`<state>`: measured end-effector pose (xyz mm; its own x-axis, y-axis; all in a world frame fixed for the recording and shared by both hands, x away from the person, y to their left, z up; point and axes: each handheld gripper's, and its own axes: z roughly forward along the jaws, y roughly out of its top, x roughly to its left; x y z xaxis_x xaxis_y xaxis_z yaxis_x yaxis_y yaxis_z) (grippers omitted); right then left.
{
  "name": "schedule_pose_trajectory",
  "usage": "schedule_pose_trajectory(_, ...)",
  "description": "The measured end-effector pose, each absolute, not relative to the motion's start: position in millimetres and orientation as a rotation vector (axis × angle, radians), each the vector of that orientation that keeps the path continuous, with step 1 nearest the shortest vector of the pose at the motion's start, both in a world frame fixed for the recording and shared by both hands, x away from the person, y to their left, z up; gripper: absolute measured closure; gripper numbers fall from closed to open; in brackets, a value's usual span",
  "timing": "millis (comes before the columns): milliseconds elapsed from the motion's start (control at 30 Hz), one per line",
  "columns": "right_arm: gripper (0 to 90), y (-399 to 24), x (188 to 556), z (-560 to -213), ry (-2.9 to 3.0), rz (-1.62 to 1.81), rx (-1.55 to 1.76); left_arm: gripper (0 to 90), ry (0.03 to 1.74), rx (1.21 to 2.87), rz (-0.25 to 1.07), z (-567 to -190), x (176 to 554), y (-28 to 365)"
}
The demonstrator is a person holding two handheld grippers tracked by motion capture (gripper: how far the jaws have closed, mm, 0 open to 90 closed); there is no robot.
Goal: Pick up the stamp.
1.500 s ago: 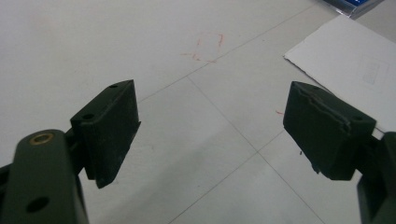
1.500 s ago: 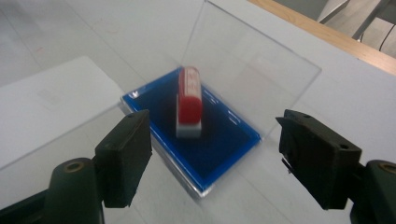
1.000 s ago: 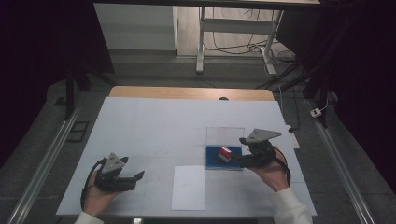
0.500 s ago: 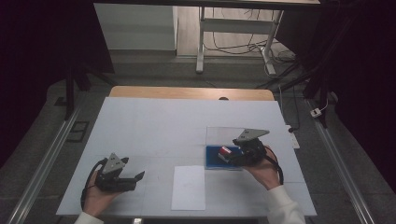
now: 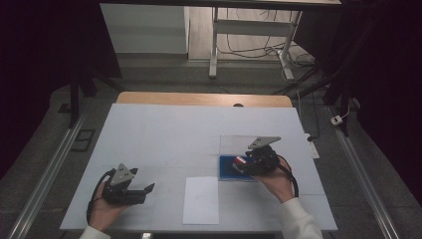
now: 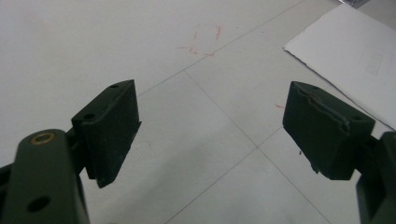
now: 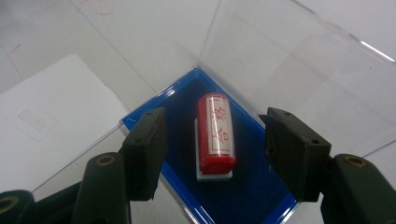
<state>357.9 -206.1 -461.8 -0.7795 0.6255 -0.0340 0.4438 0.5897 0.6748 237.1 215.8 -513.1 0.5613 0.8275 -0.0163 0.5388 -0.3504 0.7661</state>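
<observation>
The red stamp (image 7: 215, 135) lies in our blue tray (image 7: 261, 196), right of the paper (image 5: 201, 199). Our right gripper (image 7: 212, 154) tilts down over it, jaws either side, just been closing, not touching. Our left gripper (image 6: 210, 135) rests low at near left, jaws spread, nothing between.

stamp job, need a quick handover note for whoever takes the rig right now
Right gripper: jaws have just been closing, one on each side of the red stamp, pads not yet touching it.
Left gripper: open, holding nothing, low over the table.
The stamp lies on its side in the blue tray of the clear box; the white paper lies in front.
Done: gripper lined up on the stamp.
Left: grip it and lift it out.
</observation>
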Motion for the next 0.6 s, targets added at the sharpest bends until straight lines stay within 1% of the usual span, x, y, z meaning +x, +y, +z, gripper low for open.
schedule_pose_trajectory(233,41.9,-199.5,357.5,-465.6,2.573,0.911,0.871,19.1,1.087,2.046,0.485,-513.5,237.2,215.8)
schedule_pose_trajectory(400,46.2,-196.2,358.2,-468.2,2.573,0.887,0.869,19.1,1.087,2.047,0.484,-513.6,237.5,216.3)
schedule_pose_trajectory(433,49.9,-195.8,359.3,-468.5,2.565,0.889,0.878,19.1,1.088,2.048,0.485,-513.6,237.4,216.3)
schedule_pose_trajectory(467,49.9,-195.8,359.3,-468.5,2.565,0.889,0.878,19.1,1.086,2.048,0.483,-513.6,237.3,216.3)
schedule_pose_trajectory(600,60.0,-196.8,360.7,-468.4,2.568,0.897,0.872,19.1,1.086,2.049,0.483,-513.7,237.4,216.1)
